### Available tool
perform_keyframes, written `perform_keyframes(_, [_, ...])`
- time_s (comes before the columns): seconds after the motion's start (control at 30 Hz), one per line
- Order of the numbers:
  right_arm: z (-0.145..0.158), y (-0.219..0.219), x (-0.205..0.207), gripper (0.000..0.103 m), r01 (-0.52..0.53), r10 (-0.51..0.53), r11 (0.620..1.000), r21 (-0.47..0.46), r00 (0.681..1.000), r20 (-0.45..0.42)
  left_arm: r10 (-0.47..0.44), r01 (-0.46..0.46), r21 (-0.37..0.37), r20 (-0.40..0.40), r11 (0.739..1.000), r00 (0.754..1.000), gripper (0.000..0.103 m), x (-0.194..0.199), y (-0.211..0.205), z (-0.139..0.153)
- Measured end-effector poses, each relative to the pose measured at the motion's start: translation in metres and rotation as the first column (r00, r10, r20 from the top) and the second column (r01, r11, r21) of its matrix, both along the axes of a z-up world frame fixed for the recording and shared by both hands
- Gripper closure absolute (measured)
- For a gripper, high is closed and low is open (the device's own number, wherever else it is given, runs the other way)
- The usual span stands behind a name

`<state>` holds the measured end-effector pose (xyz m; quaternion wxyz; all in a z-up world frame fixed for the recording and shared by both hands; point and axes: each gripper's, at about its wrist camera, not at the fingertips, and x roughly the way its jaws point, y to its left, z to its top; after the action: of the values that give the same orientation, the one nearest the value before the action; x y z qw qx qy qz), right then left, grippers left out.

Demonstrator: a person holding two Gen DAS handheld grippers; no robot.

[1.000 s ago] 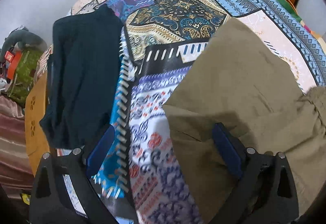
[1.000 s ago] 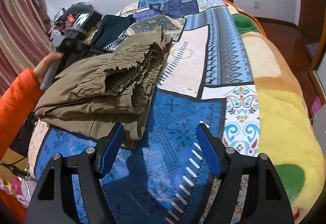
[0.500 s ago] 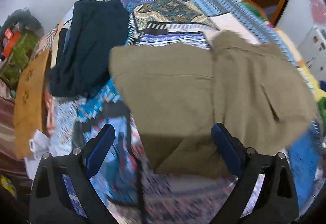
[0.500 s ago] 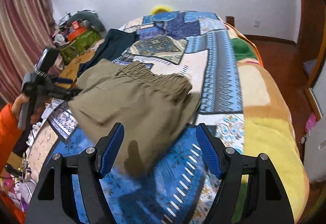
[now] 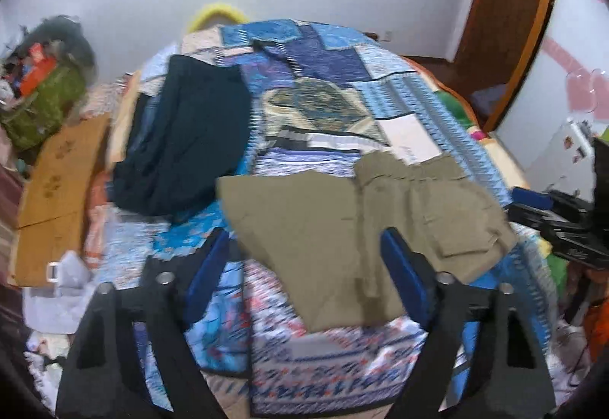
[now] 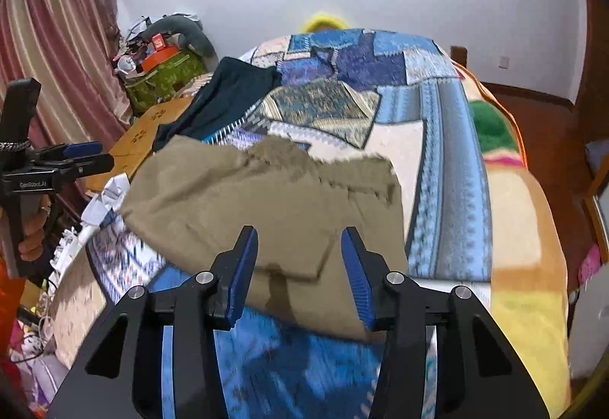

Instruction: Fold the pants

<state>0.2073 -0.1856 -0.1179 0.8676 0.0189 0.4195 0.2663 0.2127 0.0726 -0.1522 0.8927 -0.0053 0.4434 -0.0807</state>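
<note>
your left gripper (image 5: 302, 266) and right gripper (image 6: 298, 272) both hang with jaws apart, holding nothing; the folded olive-khaki cloth pants (image 6: 274, 205) lie just ahead of each on the patchwork blue bedspread (image 6: 437, 137).

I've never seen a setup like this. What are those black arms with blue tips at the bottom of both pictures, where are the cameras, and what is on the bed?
No robot here: a person holds a two-finger tool in each hand, with a wide-angle camera on each looking forward along the fingers. One picture comes from the left gripper, the other from the right gripper. The blue tips are the finger pads. Both grippers are open and hold nothing. On the patchwork bedspread lie folded khaki pants, the item being folded, and beyond them a dark garment. In the right view, the left tool and the hand holding it show at the left edge.
</note>
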Motion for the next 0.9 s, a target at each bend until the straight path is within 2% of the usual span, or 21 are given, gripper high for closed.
perform_keyframes(0.03, [-0.001,0.001,0.006,0.061,0.003,-0.003,1.000,0.006,1.000,-0.007,-0.017,0.017,-0.030,-0.023,0.999,1.000,0.035,0.008,-0.004,-0.005])
perform_keyframes(0.1, [-0.007,0.004,0.017,0.061,0.015,-0.015,1.000,0.007,0.999,-0.031,-0.035,0.030,-0.056,-0.077,0.998,0.996,0.040,0.020,-0.010,-0.020])
perform_keyframes(0.2, [-0.026,0.006,0.030,0.061,0.019,-0.019,1.000,0.000,0.994,-0.109,-0.017,0.011,-0.036,-0.187,0.999,0.982,0.042,0.038,-0.012,-0.057])
perform_keyframes(0.27, [-0.046,0.009,0.029,0.061,-0.002,-0.006,0.999,-0.049,0.988,-0.157,-0.010,0.004,-0.027,-0.236,1.000,0.972,0.046,0.040,-0.008,-0.077])
perform_keyframes(0.33, [-0.055,0.008,0.022,0.061,-0.019,0.008,0.997,-0.074,0.987,-0.158,-0.025,0.013,-0.064,-0.205,0.998,0.978,0.046,0.031,0.000,-0.079])
perform_keyframes(0.47, [-0.057,-0.005,0.007,0.064,-0.008,-0.002,0.997,-0.073,0.989,-0.146,0.025,-0.014,0.058,-0.185,0.998,0.983,0.045,0.012,0.012,-0.077])
perform_keyframes(0.53, [-0.055,-0.012,0.002,0.064,-0.006,-0.003,0.998,-0.063,0.989,-0.149,0.038,-0.032,0.038,-0.189,0.999,0.981,0.042,0.004,0.027,-0.076])
perform_keyframes(0.63, [-0.052,-0.017,-0.007,0.064,-0.007,-0.003,0.997,-0.079,0.992,-0.130,0.105,-0.099,0.042,-0.190,0.994,0.976,0.043,-0.001,0.051,-0.068])
perform_keyframes(0.7, [-0.050,-0.015,-0.007,0.061,-0.014,0.002,0.996,-0.091,0.992,-0.125,0.133,-0.132,0.018,-0.175,0.991,0.976,0.043,-0.001,0.064,-0.059])
perform_keyframes(0.8, [-0.041,-0.013,-0.002,0.061,-0.026,0.012,0.993,-0.112,0.992,-0.126,0.142,-0.142,0.009,-0.128,0.990,0.982,0.043,0.004,0.067,-0.041])
perform_keyframes(0.9, [-0.027,-0.013,0.007,0.061,-0.019,0.010,0.994,-0.106,0.996,-0.086,0.107,-0.108,0.000,-0.095,0.994,0.990,0.043,0.021,0.055,-0.029])
